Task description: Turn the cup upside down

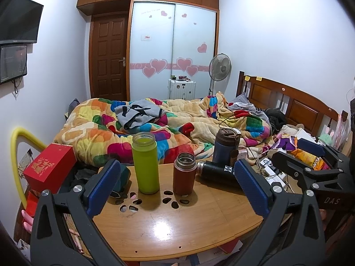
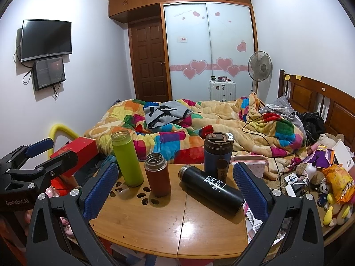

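Note:
Several cups sit on a round wooden table (image 1: 168, 228). A tall green cup (image 1: 145, 163) (image 2: 127, 157) and a short red-brown cup (image 1: 184, 173) (image 2: 157, 174) stand upright with open mouths. A black flask (image 1: 216, 171) (image 2: 212, 190) lies on its side. A dark blue lidded tumbler (image 1: 226, 147) (image 2: 217, 156) stands behind it. My left gripper (image 1: 176, 188) is open and empty, in front of the green and red-brown cups. My right gripper (image 2: 176, 188) is open and empty, framing the red-brown cup and the black flask.
A red box (image 1: 50, 167) sits at the table's left edge. A bed with a colourful quilt (image 1: 155, 128) lies behind the table. Snack bags, cables and toys (image 2: 321, 181) clutter the right side. Each gripper shows in the other's view, the right one (image 1: 310, 161), the left one (image 2: 33, 157).

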Motion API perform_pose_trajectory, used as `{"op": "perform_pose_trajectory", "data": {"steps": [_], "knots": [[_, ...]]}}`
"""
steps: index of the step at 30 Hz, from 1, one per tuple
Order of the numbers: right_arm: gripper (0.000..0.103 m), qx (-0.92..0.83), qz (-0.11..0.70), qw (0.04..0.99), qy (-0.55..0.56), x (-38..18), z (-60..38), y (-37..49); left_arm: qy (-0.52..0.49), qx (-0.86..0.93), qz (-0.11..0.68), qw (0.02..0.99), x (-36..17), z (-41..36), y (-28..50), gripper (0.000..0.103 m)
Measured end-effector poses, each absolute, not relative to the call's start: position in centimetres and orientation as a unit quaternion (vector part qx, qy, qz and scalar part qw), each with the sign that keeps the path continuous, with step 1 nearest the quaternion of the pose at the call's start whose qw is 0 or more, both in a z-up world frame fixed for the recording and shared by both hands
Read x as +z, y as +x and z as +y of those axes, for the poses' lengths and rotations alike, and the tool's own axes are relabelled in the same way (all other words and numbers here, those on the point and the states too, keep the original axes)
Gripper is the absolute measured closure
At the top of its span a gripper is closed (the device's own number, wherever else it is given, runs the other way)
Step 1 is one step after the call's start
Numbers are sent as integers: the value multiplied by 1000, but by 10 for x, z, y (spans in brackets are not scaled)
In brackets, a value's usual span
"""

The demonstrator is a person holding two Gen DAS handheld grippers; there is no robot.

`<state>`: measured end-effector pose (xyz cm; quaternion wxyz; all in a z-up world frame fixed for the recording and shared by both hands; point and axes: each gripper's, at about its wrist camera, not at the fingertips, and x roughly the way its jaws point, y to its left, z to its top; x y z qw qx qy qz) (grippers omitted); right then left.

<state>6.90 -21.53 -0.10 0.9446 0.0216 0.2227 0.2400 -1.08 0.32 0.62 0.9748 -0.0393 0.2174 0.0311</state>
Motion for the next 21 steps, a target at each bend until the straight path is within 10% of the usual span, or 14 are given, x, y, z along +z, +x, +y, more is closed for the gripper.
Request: {"op": "perform_pose_trajectory", "data": {"steps": [21], "knots": [[0, 241, 221, 945, 20, -1, -214, 69, -40, 27, 220, 974, 7, 1, -10, 0]]}}
